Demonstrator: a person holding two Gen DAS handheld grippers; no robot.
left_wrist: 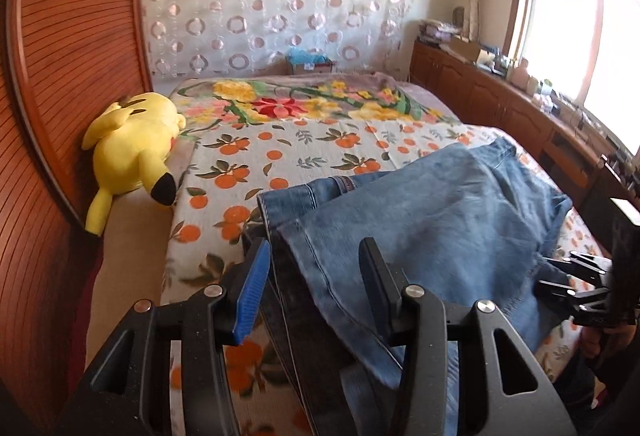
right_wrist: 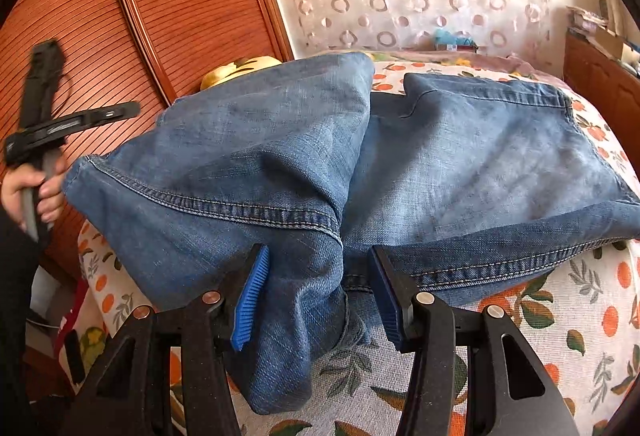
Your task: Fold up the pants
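Note:
Blue jeans [left_wrist: 460, 204] lie folded on the orange-print bedspread [left_wrist: 280, 156]. In the left wrist view a stitched hem edge runs between the parted jaws of my left gripper [left_wrist: 314, 256], and the blue pads [left_wrist: 252, 296] do not press it. In the right wrist view the jeans [right_wrist: 480, 164] fill the middle. A bunched leg end sits between the spread jaws of my right gripper [right_wrist: 319, 252], loose beside the pads [right_wrist: 250, 300]. Each gripper shows at the other view's edge: the right gripper [left_wrist: 560, 272], and the left gripper [right_wrist: 100, 116] in a hand [right_wrist: 32, 192].
A yellow plush toy [left_wrist: 132, 144] lies against the wooden headboard [left_wrist: 72, 76] at the left. A floral blanket [left_wrist: 300, 100] covers the far end of the bed. Wooden cabinets [left_wrist: 500, 104] with clutter run under the window on the right.

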